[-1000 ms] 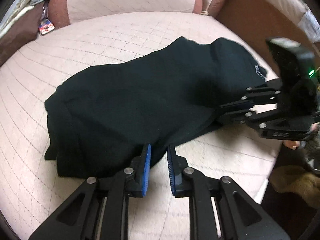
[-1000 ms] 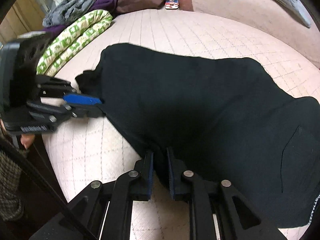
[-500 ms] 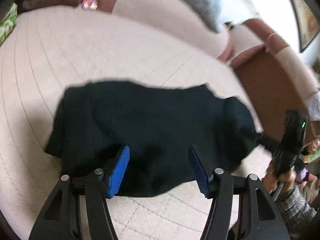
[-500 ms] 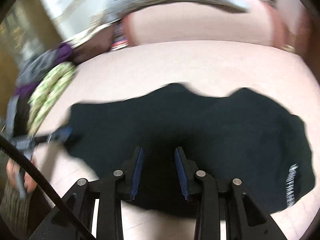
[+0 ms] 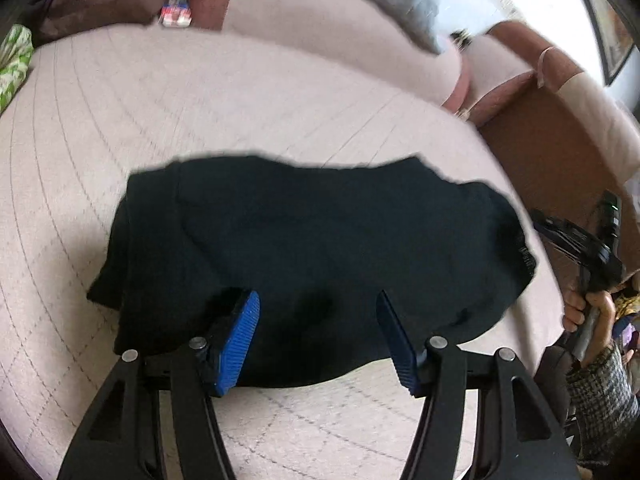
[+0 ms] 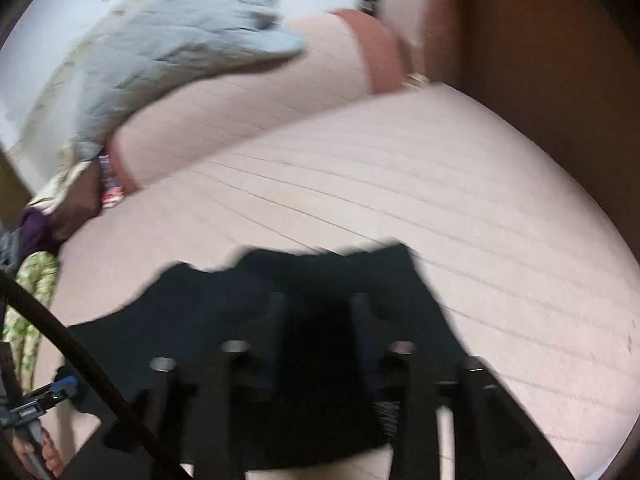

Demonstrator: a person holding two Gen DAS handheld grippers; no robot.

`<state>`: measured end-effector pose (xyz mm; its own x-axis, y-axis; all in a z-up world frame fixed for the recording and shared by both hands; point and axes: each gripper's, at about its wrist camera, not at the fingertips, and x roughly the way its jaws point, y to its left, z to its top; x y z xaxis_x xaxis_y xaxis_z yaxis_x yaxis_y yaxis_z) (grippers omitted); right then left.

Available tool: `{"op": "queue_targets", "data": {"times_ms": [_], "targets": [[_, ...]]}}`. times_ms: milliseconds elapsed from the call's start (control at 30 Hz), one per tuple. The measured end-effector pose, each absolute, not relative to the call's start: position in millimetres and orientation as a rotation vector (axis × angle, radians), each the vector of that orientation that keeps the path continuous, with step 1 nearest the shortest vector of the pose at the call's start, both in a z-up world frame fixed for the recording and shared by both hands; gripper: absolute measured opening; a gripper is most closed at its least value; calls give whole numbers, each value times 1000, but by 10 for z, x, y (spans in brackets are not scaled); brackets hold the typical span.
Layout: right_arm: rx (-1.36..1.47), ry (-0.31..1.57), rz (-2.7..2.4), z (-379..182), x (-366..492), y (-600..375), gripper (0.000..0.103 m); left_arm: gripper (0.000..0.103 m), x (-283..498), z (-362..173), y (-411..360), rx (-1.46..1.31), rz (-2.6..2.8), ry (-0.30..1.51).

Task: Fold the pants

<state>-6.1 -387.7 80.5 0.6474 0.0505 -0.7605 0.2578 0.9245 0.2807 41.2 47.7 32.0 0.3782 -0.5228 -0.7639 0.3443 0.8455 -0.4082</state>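
Left wrist view has the black fabric pants (image 5: 312,248) lying in a folded bundle on the pale pink quilted sofa cushion (image 5: 200,120), long axis running left to right across the frame. The left claw (image 5: 318,338) hangs over the near edge, blue ribbed pads (image 5: 238,344) spread wide with nothing between them, so it's holding nothing. The bundle sits dead ahead of it, just past the fingertips, roughly centred on the gap.

Off at the right end of the pants, the right claw (image 5: 556,226) shows up side-on in a hand, just beside the waistband end. Can't tell from there whether it touches the cloth. Its own view is badly blurred: the right claw's fingers (image 6: 276,320) look parted with dark fabric in front of them, so it reads as open, not gripping, though that's a soft call.

Judging by the layout, the left one is nearer the middle and left part, the right one owns the right end. Any next fold across the long axis would probably want both grabbing their own ends.

Grey quilted blanket (image 6: 172,40) is draped on the backrest behind.
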Motion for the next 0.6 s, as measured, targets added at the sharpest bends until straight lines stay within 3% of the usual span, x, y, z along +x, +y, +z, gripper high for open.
{"op": "queue_targets", "data": {"times_ms": [133,300,433,600], "targets": [[434,910,34,735,390,-3607,43,61,396,364,489,-236,-565,1012],[605,1064,80,161,749,-3646,41,61,486,175,503,-212,-472,1073],[790,1005,18,-26,585,-4085,1,61,503,159,489,-218,-466,1073],[800,933,-48,195,364,-4341,1,61,541,158,634,-296,-473,1093]]}}
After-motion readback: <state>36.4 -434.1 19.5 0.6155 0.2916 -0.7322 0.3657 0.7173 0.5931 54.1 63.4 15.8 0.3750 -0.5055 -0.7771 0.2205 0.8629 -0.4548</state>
